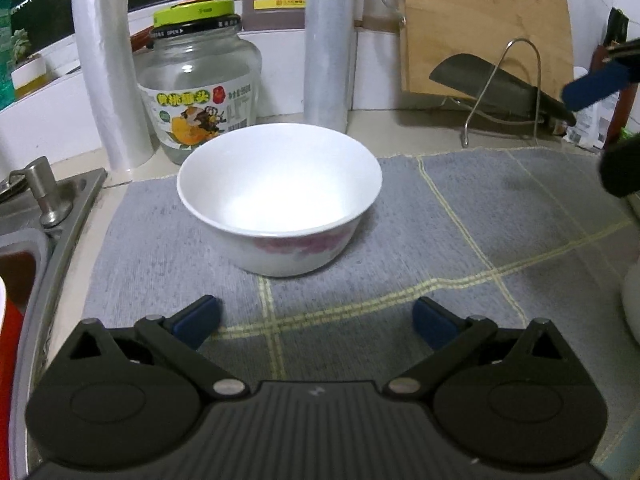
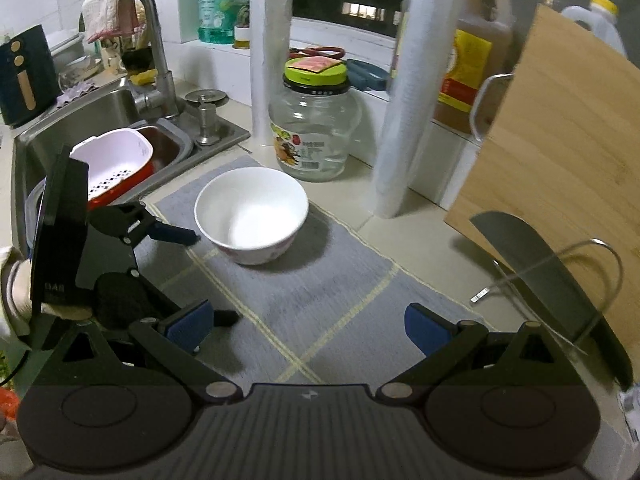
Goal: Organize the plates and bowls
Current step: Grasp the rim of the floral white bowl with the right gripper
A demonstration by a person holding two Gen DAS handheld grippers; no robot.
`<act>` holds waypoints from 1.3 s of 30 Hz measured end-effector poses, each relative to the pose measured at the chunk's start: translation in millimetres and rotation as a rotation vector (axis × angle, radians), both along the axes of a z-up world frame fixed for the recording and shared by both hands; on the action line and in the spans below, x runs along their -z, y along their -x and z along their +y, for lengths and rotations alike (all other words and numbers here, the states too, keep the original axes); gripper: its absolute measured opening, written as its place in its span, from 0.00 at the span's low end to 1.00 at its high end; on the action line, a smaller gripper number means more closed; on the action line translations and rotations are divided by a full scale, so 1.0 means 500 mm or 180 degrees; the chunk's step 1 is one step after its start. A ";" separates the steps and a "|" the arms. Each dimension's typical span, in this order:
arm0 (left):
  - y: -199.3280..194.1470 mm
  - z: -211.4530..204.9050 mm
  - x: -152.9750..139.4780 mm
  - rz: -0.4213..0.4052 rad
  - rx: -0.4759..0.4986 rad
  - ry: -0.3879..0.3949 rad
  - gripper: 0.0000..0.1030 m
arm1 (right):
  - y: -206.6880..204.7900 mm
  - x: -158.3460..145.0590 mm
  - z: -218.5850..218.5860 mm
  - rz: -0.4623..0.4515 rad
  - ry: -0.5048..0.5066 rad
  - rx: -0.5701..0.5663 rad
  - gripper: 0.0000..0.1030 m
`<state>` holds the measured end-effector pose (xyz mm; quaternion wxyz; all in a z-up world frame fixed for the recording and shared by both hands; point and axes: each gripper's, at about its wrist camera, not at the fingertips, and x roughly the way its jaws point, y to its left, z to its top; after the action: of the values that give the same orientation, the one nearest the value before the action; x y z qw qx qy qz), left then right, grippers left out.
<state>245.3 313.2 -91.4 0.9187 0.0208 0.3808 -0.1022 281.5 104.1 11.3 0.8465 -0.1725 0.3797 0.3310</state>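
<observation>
- Bowl (image 1: 279, 196), white with a pink pattern, stands upright on the grey mat (image 1: 500, 216), ahead of my left gripper (image 1: 316, 322) and apart from its blue pads; the jaws gape wide with only mat between them.
- My right gripper (image 2: 308, 330) is spread wide too, nothing between its jaws; the bowl sits ahead and left of them.
- Right of those jaws I see a cleaver (image 2: 560, 292) leaning in its wire stand.
</observation>
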 end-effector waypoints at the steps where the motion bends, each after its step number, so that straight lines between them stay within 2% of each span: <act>1: 0.003 0.000 0.001 -0.0029 0.0013 0.0004 1.00 | -0.006 0.001 0.006 0.0015 -0.0003 -0.0036 1.00; 6: 0.022 0.006 0.008 -0.0209 0.0098 0.0053 1.00 | -0.030 0.010 0.038 0.0070 0.0021 -0.0239 1.00; 12: 0.022 -0.003 0.003 -0.0194 0.0005 0.0012 1.00 | -0.065 0.025 0.075 0.0184 -0.0029 -0.0483 1.00; 17: 0.003 -0.001 -0.006 -0.0049 0.0010 -0.0020 0.99 | -0.112 0.039 0.108 0.0308 -0.0136 -0.0649 1.00; 21: -0.001 -0.001 -0.029 -0.0280 -0.0041 -0.0217 0.99 | -0.146 0.049 0.126 0.0430 -0.0266 -0.0716 1.00; 26: -0.024 0.002 -0.040 -0.0413 -0.0094 -0.0198 0.99 | -0.191 0.068 0.147 0.0535 -0.0363 -0.0690 1.00; 29: -0.035 0.001 -0.037 -0.0421 -0.0092 -0.0202 0.99 | -0.212 0.081 0.158 0.0583 -0.0398 -0.0688 0.97; 36: -0.043 0.009 -0.042 -0.0490 -0.0097 -0.0102 0.96 | -0.247 0.098 0.185 0.0660 -0.0422 -0.0714 0.83; 39: -0.045 0.010 -0.044 -0.0522 -0.0086 -0.0093 0.92 | -0.254 0.101 0.195 0.0658 -0.0402 -0.0734 0.78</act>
<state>267.9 318.2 -69.2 0.9477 0.0373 0.3060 -0.0823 408.3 201.5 -39.2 0.7684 -0.1265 0.4209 0.4652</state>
